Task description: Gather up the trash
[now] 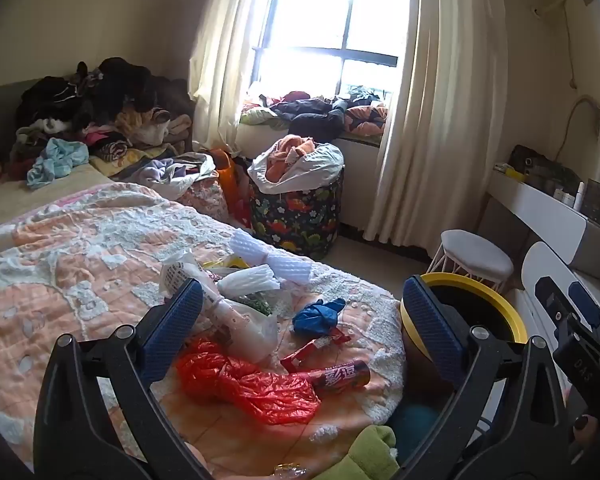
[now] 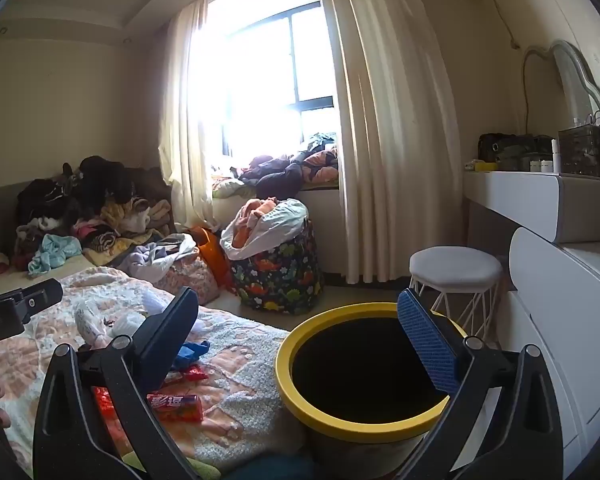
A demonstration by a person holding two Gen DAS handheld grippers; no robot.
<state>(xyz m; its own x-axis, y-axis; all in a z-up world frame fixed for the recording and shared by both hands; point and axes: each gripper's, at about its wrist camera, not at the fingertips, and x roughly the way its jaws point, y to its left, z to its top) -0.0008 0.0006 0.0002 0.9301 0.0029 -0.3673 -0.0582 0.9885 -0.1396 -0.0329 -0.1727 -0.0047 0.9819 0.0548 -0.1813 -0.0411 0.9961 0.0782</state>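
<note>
Trash lies on the bed's near corner: a red plastic bag [image 1: 252,384], a red snack tube [image 1: 342,376], a red wrapper [image 1: 312,346], a blue glove [image 1: 318,316], white foam nets [image 1: 272,258] and clear bags [image 1: 240,312]. My left gripper [image 1: 300,324] is open and empty above this pile. A yellow-rimmed bin [image 2: 360,364] stands beside the bed; it also shows in the left wrist view [image 1: 496,308]. My right gripper [image 2: 304,344] is open and empty over the bin's mouth. The snack tube [image 2: 176,407] and blue glove [image 2: 192,352] show at its left.
A dinosaur-print laundry basket [image 1: 300,216] stands on the floor past the bed. A white stool [image 2: 456,272] and a white dresser [image 2: 560,312] are right of the bin. Clothes are piled at the bed's head [image 1: 96,120] and on the window sill [image 1: 320,114].
</note>
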